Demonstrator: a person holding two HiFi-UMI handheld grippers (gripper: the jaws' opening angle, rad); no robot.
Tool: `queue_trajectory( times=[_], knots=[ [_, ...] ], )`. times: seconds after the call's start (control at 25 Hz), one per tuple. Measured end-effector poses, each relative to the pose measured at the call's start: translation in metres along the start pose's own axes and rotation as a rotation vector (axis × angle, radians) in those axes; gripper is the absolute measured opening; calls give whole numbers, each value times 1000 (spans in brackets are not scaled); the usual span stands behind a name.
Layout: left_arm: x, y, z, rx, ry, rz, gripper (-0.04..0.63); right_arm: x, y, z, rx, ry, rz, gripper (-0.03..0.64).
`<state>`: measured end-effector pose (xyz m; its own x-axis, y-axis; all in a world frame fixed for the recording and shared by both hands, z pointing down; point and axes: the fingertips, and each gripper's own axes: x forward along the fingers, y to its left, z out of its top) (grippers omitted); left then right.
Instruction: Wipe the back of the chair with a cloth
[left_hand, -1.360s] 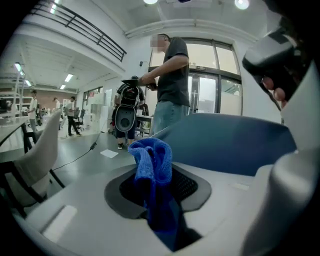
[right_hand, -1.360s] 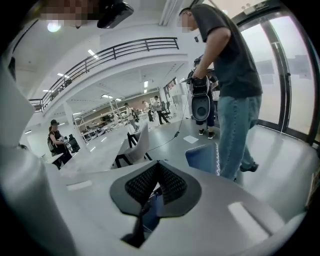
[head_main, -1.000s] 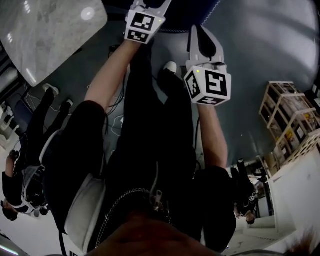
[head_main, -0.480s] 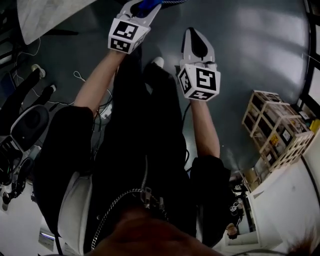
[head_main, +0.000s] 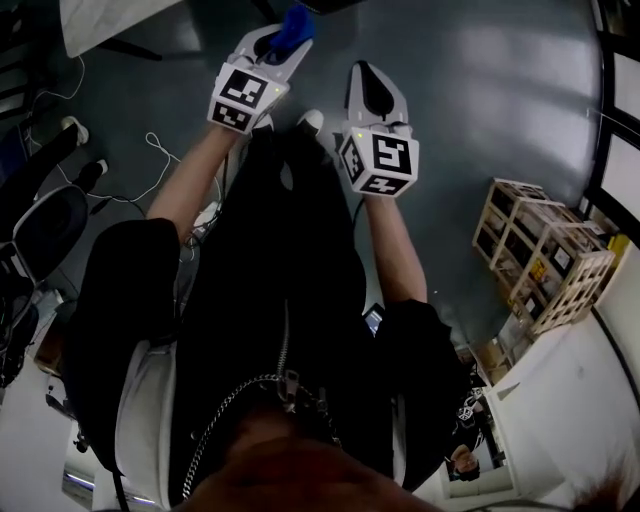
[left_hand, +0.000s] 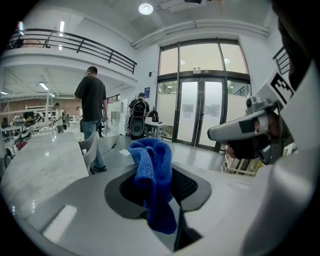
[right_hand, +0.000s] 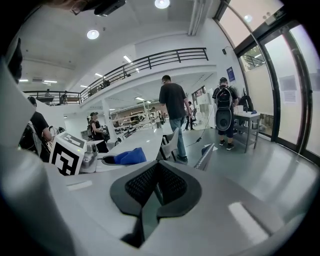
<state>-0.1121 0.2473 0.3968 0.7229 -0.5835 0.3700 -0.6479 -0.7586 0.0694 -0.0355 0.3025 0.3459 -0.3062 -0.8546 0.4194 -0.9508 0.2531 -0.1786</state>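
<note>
A blue cloth (left_hand: 152, 182) hangs bunched between the jaws of my left gripper (left_hand: 161, 202), which is shut on it. In the head view the same cloth (head_main: 294, 24) sticks out of the left gripper (head_main: 278, 42) at the top, above dark floor. My right gripper (head_main: 368, 78) is held beside it, a little to the right, and its jaws stand shut with nothing between them (right_hand: 156, 189). A light grey chair (left_hand: 90, 147) stands by a long white table (left_hand: 35, 167), some way ahead; the chair (right_hand: 170, 141) also shows in the right gripper view.
A person in a dark shirt (left_hand: 92, 107) stands beside that chair, another with a backpack (right_hand: 223, 112) farther off. Glass doors (left_hand: 200, 117) close the hall. A black office chair (head_main: 42, 228) and cables (head_main: 150, 160) are at the left, wooden crates (head_main: 540, 262) at the right.
The head view has swung: the white table has slid off to the top left and both grippers sit lower in frame. The blue cloth in the left gripper has come into sight.
</note>
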Motion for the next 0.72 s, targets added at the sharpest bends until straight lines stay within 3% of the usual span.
queue_trajectory(
  times=[0.4, 0.72],
  knots=[
    [-57, 6, 15, 27, -22, -1, 115, -16, 50, 17, -33, -29, 1, 0],
    [-80, 33, -3, 19, -28, -19, 115, 4, 87, 8, -45, -23, -9, 0]
  ],
)
